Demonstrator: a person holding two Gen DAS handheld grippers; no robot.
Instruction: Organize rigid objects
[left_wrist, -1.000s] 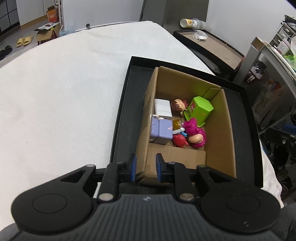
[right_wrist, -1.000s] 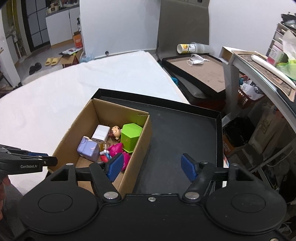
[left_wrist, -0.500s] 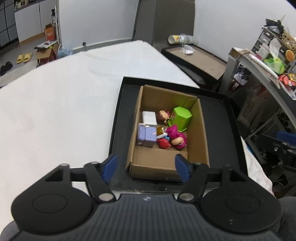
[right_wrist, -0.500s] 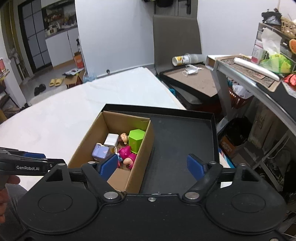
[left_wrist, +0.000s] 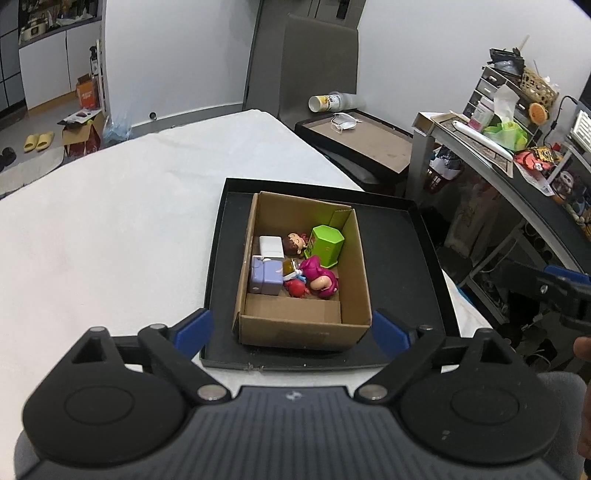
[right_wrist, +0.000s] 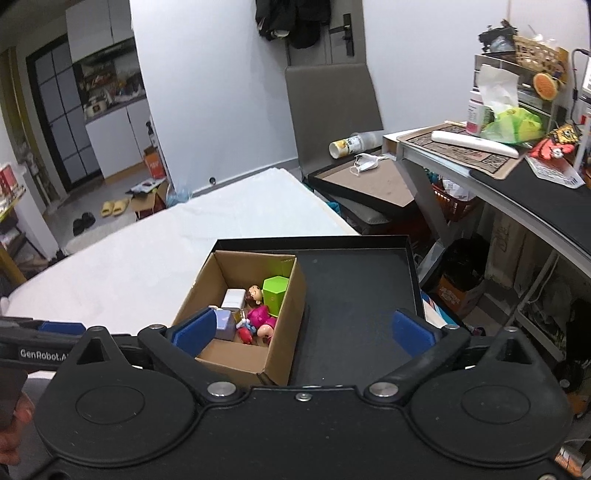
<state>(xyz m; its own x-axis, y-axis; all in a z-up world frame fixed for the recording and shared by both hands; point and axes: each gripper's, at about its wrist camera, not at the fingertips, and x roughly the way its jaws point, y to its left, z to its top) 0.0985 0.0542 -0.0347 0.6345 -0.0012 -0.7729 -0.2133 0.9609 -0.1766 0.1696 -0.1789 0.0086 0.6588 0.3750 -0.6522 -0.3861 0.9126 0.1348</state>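
Note:
A brown cardboard box (left_wrist: 303, 330) stands in a black tray (left_wrist: 399, 266) on the white table. Inside it lie a green hexagonal box (left_wrist: 327, 245), a white cube (left_wrist: 270, 245), a purple block (left_wrist: 265, 279), a pink toy (left_wrist: 319, 277), a small doll head (left_wrist: 294, 243) and a red toy (left_wrist: 295, 288). My left gripper (left_wrist: 291, 330) is open and empty, held back from the box's near wall. My right gripper (right_wrist: 303, 330) is open and empty, above the tray's near edge; the box (right_wrist: 280, 354) and tray (right_wrist: 354, 295) lie below it.
The white table (left_wrist: 110, 229) stretches left and far. A second black tray (right_wrist: 373, 188) with a mask and a tipped cup lies on a chair beyond. A cluttered desk (right_wrist: 517, 192) stands at the right.
My left gripper let go of the box's near wall, opened wide and pulled back and up. My right gripper also rose and drew back, staying open.

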